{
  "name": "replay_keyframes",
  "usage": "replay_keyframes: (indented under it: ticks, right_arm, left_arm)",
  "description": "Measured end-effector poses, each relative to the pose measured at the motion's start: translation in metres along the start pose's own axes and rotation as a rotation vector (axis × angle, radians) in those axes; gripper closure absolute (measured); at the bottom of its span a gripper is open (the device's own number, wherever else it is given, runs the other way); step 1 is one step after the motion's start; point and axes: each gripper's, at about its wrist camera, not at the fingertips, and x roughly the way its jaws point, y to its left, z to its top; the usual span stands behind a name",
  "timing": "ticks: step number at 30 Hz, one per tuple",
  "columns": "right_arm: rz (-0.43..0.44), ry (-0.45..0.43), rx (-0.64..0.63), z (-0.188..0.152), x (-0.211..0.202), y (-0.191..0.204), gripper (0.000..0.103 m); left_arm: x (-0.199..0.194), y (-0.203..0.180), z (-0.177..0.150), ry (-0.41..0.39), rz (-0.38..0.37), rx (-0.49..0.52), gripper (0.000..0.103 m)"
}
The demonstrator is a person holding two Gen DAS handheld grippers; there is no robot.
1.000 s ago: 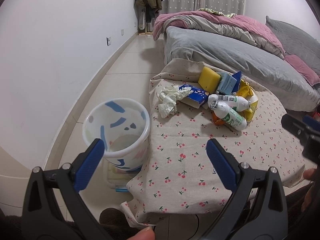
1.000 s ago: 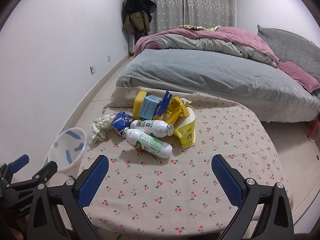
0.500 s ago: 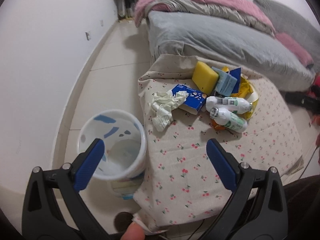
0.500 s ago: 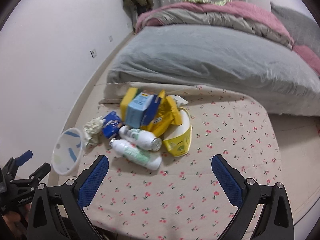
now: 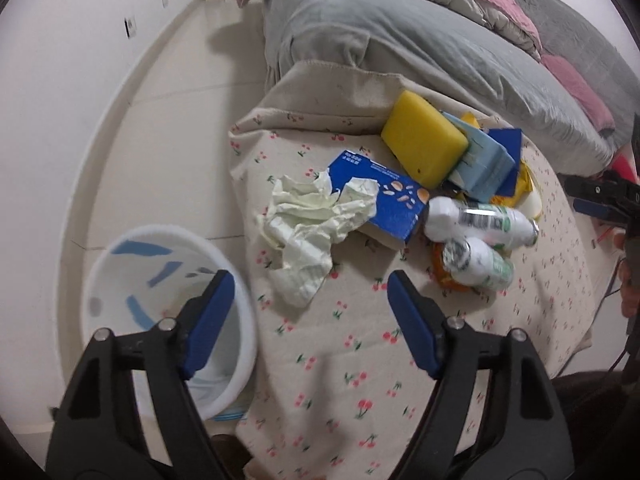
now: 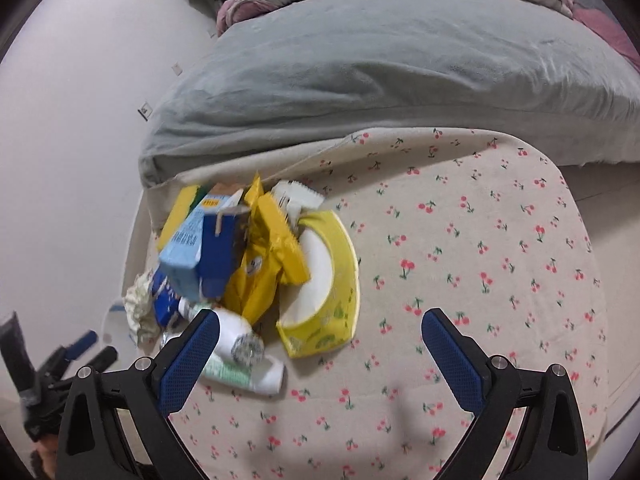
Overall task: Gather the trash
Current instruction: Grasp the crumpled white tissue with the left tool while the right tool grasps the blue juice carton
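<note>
The trash lies in 1 heap at the far-left part of the cherry-print surface (image 5: pixel 340 344): crumpled paper (image 5: pixel 308 224) nearest the left edge, half on a blue snack box (image 5: pixel 384 204), then a yellow sponge (image 5: pixel 424 144), a light-blue carton (image 5: pixel 480 164), 2 white bottles (image 5: pixel 476 240) and, in the right view, a yellow wrapper (image 6: pixel 268 268) and a yellow paper bowl (image 6: pixel 328 280). The white bin (image 5: pixel 168 320) stands on the floor just beside that edge.

Over the last second both cameras have dropped and closed in on the heap. The left gripper (image 5: pixel 308 312) now hangs above the surface just short of the paper, its fingers spread wide and empty. The right gripper (image 6: pixel 320 356) is near the bottles and bowl, also spread and holding nothing.

Nothing is collected yet; this looks like the approach to a first pick, probably the paper, since it lies closest to the bin.
</note>
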Motion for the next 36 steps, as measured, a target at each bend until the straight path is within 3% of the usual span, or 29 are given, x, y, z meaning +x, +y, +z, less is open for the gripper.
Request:
replay_keyframes:
  ticks: [10, 14, 17, 25, 31, 36]
  right_arm:
    - [0.108, -0.009, -0.011, 0.023, 0.003, 0.027, 0.009]
    - [0.127, 0.019, -0.020, 0.025, 0.015, 0.038, 0.015]
    - [0.157, 0.023, -0.004, 0.027, 0.020, 0.040, 0.020]
    - [0.253, 0.045, 0.075, 0.032, 0.038, 0.038, 0.035]
    - [0.285, 0.040, 0.119, 0.032, 0.049, 0.037, 0.046]
    - [0.290, 0.029, 0.150, 0.030, 0.050, 0.032, 0.064]
  left_arm:
    - [0.041, 0.012, 0.016, 0.062, -0.008, -0.075, 0.043]
    - [0.048, 0.014, 0.015, 0.089, -0.037, -0.108, 0.060]
    - [0.043, 0.012, 0.013, 0.079, -0.030, -0.099, 0.064]
    - [0.010, -0.001, 0.008, 0.011, -0.052, -0.069, 0.067]
    - [0.008, -0.002, 0.006, -0.005, -0.058, -0.070, 0.067]
    - [0.009, -0.002, 0.006, -0.011, -0.072, -0.088, 0.067]
